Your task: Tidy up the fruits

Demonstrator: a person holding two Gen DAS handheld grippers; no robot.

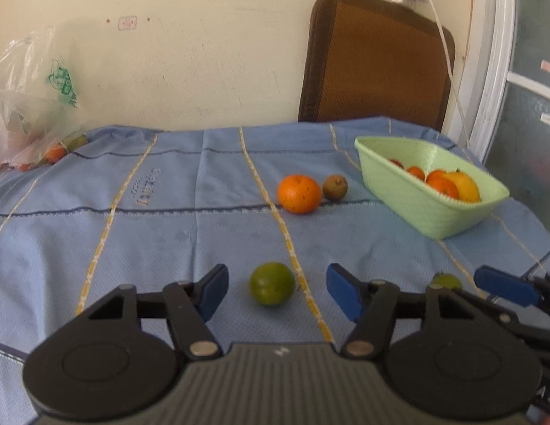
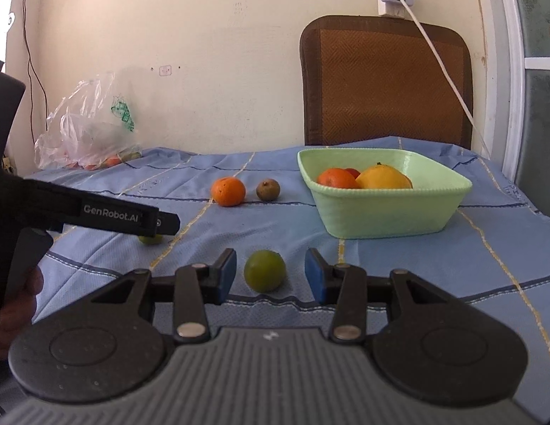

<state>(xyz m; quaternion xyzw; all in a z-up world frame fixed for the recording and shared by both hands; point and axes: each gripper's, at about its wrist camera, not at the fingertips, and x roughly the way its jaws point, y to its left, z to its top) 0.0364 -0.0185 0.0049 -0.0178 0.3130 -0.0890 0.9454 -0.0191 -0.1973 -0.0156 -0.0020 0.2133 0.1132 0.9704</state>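
My left gripper (image 1: 276,292) is open with a green lime (image 1: 272,283) lying on the cloth between its blue fingertips. My right gripper (image 2: 270,276) is open around a second green lime (image 2: 264,271), which also shows in the left wrist view (image 1: 447,281). Farther back lie an orange (image 1: 299,193) (image 2: 228,191) and a small brown fruit (image 1: 334,186) (image 2: 268,189). A light green basket (image 1: 416,209) (image 2: 381,217) at the right holds oranges and a yellow fruit (image 2: 383,177). The first lime peeks out under the left gripper in the right wrist view (image 2: 151,239).
A blue cloth with yellow stripes (image 1: 168,230) covers the table. A clear plastic bag with more fruit (image 1: 30,117) (image 2: 87,131) lies at the back left against the wall. A brown chair back (image 1: 377,60) stands behind the table. A white cable (image 2: 441,56) hangs from the wall.
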